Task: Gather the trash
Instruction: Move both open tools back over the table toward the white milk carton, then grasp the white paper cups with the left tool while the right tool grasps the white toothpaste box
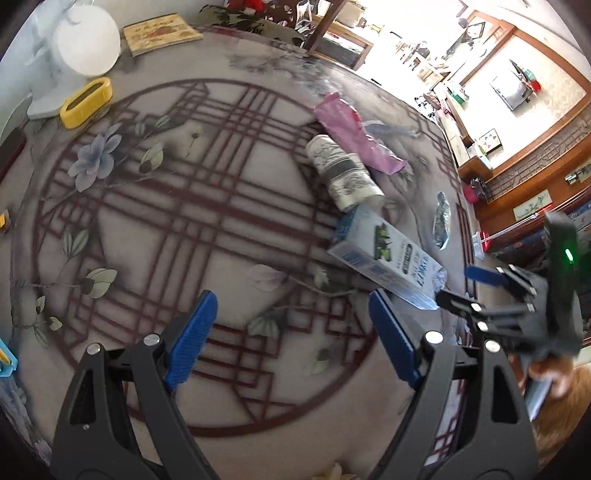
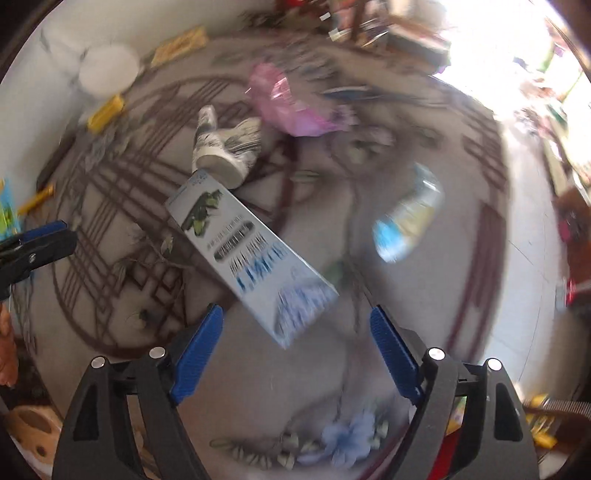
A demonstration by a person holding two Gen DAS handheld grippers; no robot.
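Observation:
On the patterned tablecloth (image 1: pixel 184 229) lies a blue-and-white carton (image 1: pixel 384 251), with a tipped patterned paper cup (image 1: pixel 341 170) and a pink wrapper (image 1: pixel 354 136) behind it. A crumpled foil wrapper (image 1: pixel 442 219) sits near the table's right edge. My left gripper (image 1: pixel 290 295) hangs open over bare cloth, left of the carton. My right gripper (image 1: pixel 458 288) hovers at the carton's near end. In the blurred right wrist view, the right gripper (image 2: pixel 295 309) is open; the carton (image 2: pixel 247 251) reaches between its fingertips without touching the pads. Cups (image 2: pixel 225 147), pink wrapper (image 2: pixel 284 103) and a blue-yellow packet (image 2: pixel 406 218) lie beyond.
A white round container (image 1: pixel 86 40), a yellow holder (image 1: pixel 86 101) and a booklet (image 1: pixel 162 33) stand at the far left of the table. Wooden furniture (image 1: pixel 517 177) lines the room past the right edge. The left gripper (image 2: pixel 37 240) shows at the left rim.

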